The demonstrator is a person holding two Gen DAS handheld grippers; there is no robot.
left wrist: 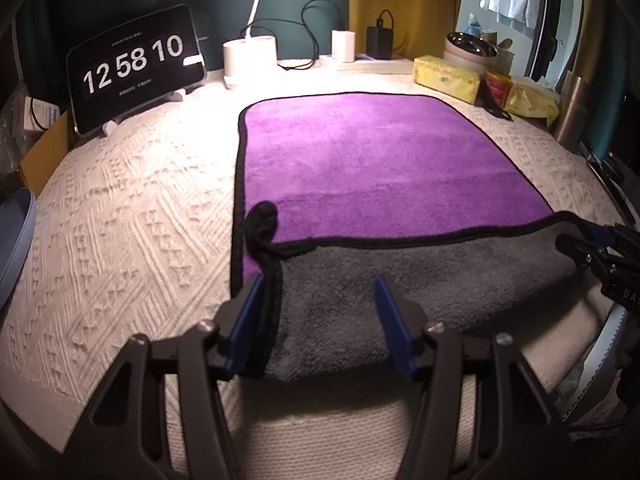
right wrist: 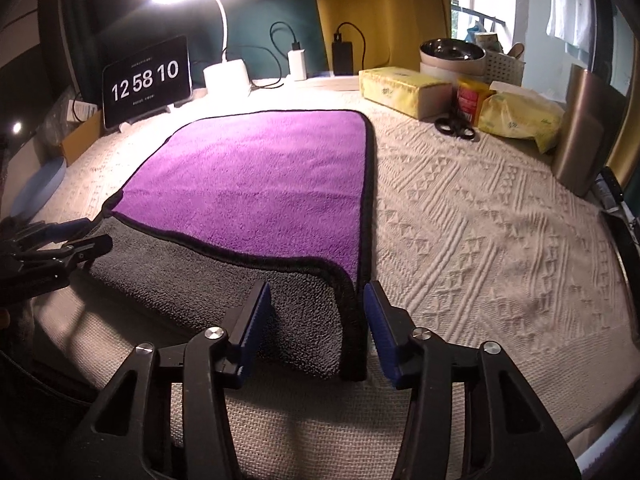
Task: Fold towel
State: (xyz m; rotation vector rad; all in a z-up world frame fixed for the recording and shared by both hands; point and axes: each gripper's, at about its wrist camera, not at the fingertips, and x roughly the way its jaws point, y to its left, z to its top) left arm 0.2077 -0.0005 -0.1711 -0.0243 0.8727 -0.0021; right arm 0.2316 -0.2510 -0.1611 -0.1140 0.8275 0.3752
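A purple towel (left wrist: 372, 160) with a black hem lies flat on the white textured cloth; it also shows in the right wrist view (right wrist: 256, 184). Its near strip is turned over, grey side up (left wrist: 420, 280) (right wrist: 208, 284). My left gripper (left wrist: 320, 292) is open, its fingers straddling the near left corner of the grey flap. My right gripper (right wrist: 318, 300) is open, straddling the near right corner. Each gripper shows at the edge of the other's view, the right one (left wrist: 592, 256) and the left one (right wrist: 60, 248). A black hanging loop (left wrist: 262, 220) curls at the left hem.
A tablet clock (left wrist: 136, 66) stands at the back left beside a white lamp base (left wrist: 250, 56). Tissue packs (right wrist: 404, 90), black scissors (right wrist: 456, 126), a metal bowl (right wrist: 452, 52) and a metal flask (right wrist: 588, 128) line the back right. A blue dish (left wrist: 16, 240) sits at the left edge.
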